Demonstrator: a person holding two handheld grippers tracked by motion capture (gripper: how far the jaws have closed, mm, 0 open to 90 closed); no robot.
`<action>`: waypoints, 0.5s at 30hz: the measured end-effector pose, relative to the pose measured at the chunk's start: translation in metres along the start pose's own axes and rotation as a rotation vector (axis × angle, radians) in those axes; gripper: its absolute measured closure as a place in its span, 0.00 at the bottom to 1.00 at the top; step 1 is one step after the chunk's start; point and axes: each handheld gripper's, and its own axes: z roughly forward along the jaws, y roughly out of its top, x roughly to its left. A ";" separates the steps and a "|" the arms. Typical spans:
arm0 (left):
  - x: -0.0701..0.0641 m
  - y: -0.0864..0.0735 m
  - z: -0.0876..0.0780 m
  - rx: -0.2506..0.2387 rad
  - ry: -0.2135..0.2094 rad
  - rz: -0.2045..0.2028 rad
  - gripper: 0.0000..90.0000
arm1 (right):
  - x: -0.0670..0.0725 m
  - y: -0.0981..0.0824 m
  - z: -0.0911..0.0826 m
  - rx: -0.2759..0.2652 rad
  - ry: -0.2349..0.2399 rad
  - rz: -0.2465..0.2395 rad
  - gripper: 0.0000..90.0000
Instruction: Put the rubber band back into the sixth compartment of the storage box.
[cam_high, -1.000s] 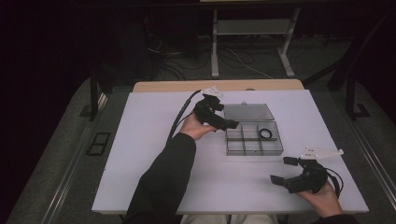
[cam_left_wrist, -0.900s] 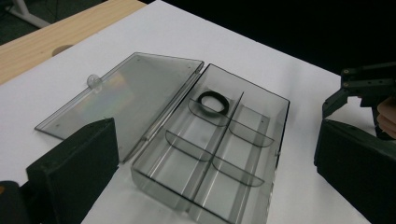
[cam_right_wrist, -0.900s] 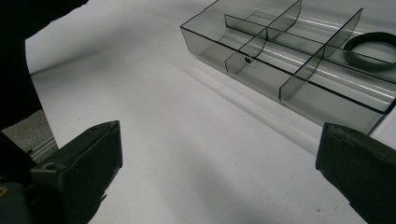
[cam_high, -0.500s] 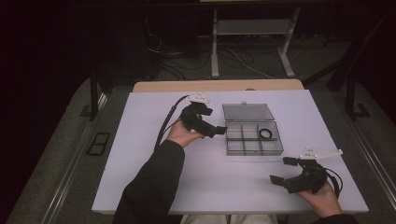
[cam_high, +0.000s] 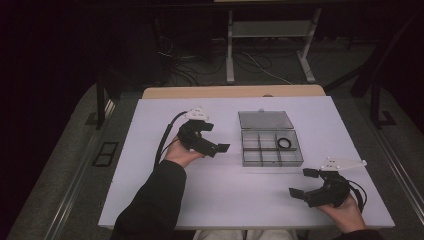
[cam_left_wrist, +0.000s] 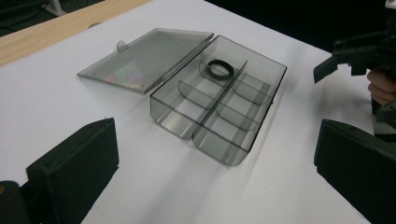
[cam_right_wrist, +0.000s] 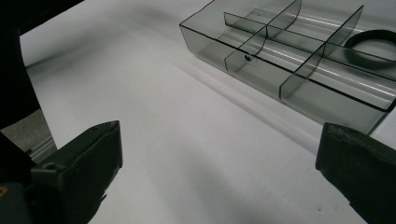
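Note:
A clear grey compartment box (cam_high: 260, 156) lies on the white table with its lid (cam_high: 265, 120) folded open behind it. A black ring (cam_high: 284, 143) sits in its far right compartment. My left gripper (cam_high: 216, 139) hovers left of the box, open and empty, jaws toward it. My right gripper (cam_high: 301, 182) rests near the front right, open and empty. In the left gripper view the box (cam_left_wrist: 182, 116), lid (cam_left_wrist: 144, 56) and ring (cam_left_wrist: 220, 68) lie ahead of the left gripper (cam_left_wrist: 215, 156). The right gripper (cam_right_wrist: 219, 154) faces the box (cam_right_wrist: 261, 51) and ring (cam_right_wrist: 373, 42).
The white table top (cam_high: 150, 150) has bare room on the left and along the front. A wooden strip (cam_high: 230, 91) runs along its far edge. In the left gripper view the right gripper (cam_left_wrist: 345, 56) shows at the top right, held by a hand.
My left gripper has drawn back from the box, moving left and toward the near side. The right gripper has stayed where it was.

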 end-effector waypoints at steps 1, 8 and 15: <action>-0.001 -0.003 -0.002 0.000 0.003 -0.002 0.00 | 0.000 0.000 0.000 0.000 0.000 0.001 0.00; -0.003 -0.021 -0.013 -0.018 0.025 -0.030 0.00 | 0.000 0.000 0.001 0.002 0.000 0.003 0.00; -0.010 -0.040 -0.025 -0.021 0.038 -0.048 0.00 | 0.000 0.000 0.001 0.001 -0.002 0.008 0.00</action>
